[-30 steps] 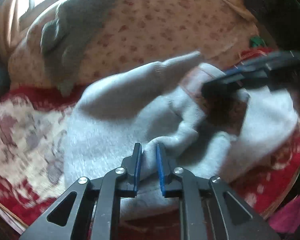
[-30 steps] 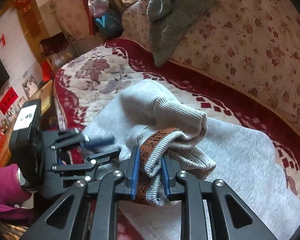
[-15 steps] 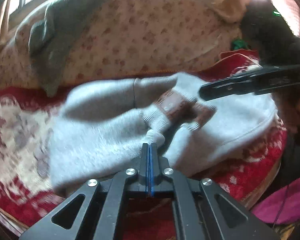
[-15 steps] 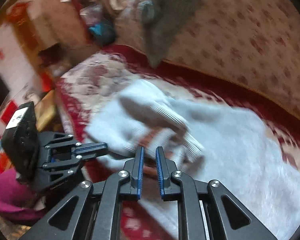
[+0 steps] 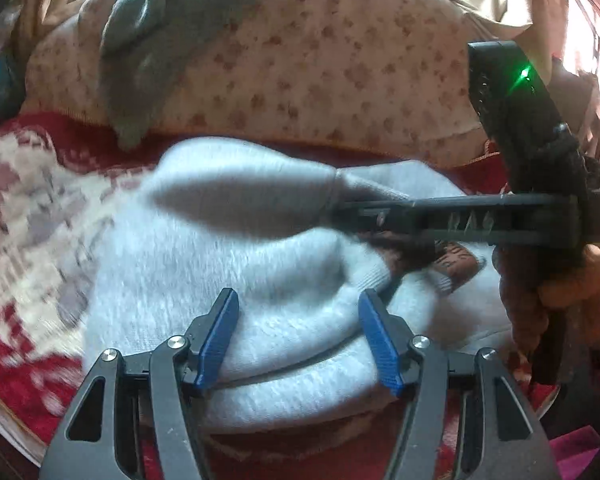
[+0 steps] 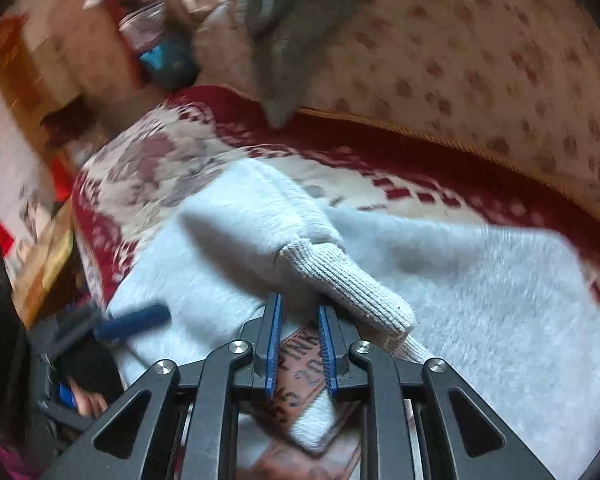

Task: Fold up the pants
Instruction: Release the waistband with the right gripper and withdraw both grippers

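As the soft pale-grey fleece pants (image 5: 228,272) lie bunched | left gripper (image 5: 298,338) opening astride a fold | right gripper (image 6: 299,350) jaws slightly apart, clamping nothing | light, floppy; take the ribbed cuff (image 6: 352,280).

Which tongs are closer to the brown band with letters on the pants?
Right. The right tongs sit right over the brown band; the left tongs, opening, straddle a grey fold away from it.

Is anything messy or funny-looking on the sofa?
A little. The light grey pants lie in a bunched heap, with one ribbed cuff sticking up across the pile. A dark grey cloth also hangs crooked over the flowered sofa back.
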Tool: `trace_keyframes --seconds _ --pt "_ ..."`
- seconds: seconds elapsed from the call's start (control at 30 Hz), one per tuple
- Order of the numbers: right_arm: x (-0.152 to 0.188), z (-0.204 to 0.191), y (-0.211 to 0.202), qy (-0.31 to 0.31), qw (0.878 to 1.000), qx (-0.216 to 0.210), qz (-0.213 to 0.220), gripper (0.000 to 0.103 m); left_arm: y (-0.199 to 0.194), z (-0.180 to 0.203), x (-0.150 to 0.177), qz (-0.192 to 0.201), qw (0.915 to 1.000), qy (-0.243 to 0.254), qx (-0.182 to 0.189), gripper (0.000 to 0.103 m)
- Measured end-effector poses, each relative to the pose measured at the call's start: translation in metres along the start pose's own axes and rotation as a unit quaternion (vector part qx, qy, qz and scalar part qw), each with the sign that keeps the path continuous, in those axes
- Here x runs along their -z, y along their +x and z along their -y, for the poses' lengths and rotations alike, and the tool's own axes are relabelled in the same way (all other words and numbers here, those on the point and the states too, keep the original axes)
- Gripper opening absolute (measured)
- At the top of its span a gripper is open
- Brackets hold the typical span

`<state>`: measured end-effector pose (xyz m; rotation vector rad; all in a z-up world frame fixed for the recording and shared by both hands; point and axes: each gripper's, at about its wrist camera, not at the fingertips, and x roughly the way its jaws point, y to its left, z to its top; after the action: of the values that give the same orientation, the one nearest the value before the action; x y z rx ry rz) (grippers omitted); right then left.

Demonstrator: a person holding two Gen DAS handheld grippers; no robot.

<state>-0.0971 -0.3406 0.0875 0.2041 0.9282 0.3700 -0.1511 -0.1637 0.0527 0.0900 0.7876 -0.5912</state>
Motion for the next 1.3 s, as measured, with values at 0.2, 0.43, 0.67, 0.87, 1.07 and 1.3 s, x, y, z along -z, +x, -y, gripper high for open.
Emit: trace_keyframes --seconds 0.2,0.43,0.67,0.87,1.07,1.3 --pt "0.01 0.03 -0.005 0.074 0.994 -0.074 0.023 0.017 -0.002 0.005 -0.001 0.003 0.9998 0.01 -0.016 0.062" --pt "0.018 0.017 -0.062 0.058 0.996 -0.03 0.062 0.096 -0.01 0.022 -0.014 -0.001 0.9977 -0.001 -0.067 0.077" --pt "0.045 0.036 -0.123 0.091 0.992 -0.011 0.081 0.096 -0.012 0.051 -0.033 0.012 0.998 0.008 -0.062 0.081" --pt "0.073 0.051 -0.162 0.109 0.991 0.018 0.077 0.097 -0.006 0.085 -0.048 0.024 0.9987 0.026 -0.036 0.084" --pt "0.095 0.067 -0.19 0.126 0.988 0.038 0.084 0.101 0.001 0.119 -0.055 0.027 0.9982 0.05 -0.021 0.084" --pt "0.123 0.084 -0.212 0.133 0.984 0.078 0.092 0.102 0.009 0.144 -0.059 0.027 0.9971 0.07 -0.013 0.084"
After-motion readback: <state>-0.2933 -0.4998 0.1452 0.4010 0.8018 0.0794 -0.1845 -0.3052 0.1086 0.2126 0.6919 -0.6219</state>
